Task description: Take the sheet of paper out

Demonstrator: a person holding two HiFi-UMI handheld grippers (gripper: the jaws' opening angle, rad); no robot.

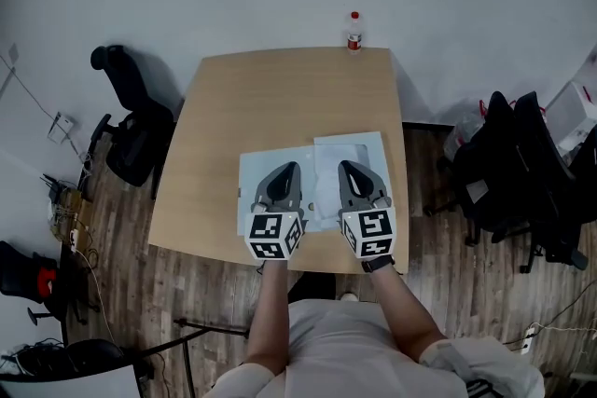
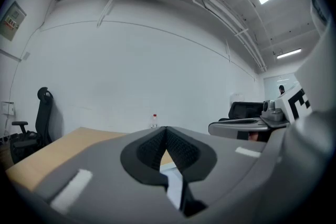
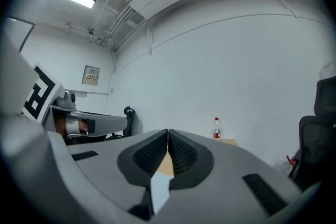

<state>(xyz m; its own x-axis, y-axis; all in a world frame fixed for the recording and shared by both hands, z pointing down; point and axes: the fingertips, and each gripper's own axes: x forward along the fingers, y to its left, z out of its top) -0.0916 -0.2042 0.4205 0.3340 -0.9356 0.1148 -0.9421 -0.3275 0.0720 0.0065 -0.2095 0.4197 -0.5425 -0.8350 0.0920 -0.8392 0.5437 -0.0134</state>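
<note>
On the wooden table point(image 1: 270, 98), near its front edge, lie a pale blue sleeve point(image 1: 250, 191) and, overlapping its right side, a white sheet of paper point(image 1: 362, 152). My left gripper point(image 1: 292, 168) hovers over the sleeve and my right gripper point(image 1: 347, 166) over the sheet, side by side, both pointing away from me. In the left gripper view the left gripper point(image 2: 166, 128) has its jaws together with nothing between them. The right gripper point(image 3: 168, 132) also has its jaws together and empty. A strip of white paper point(image 3: 160, 189) shows below them.
A small bottle with a red cap point(image 1: 354, 31) stands at the table's far edge. A black office chair point(image 1: 131, 121) stands left of the table, and more black chairs point(image 1: 522, 172) stand to the right. White walls surround the table.
</note>
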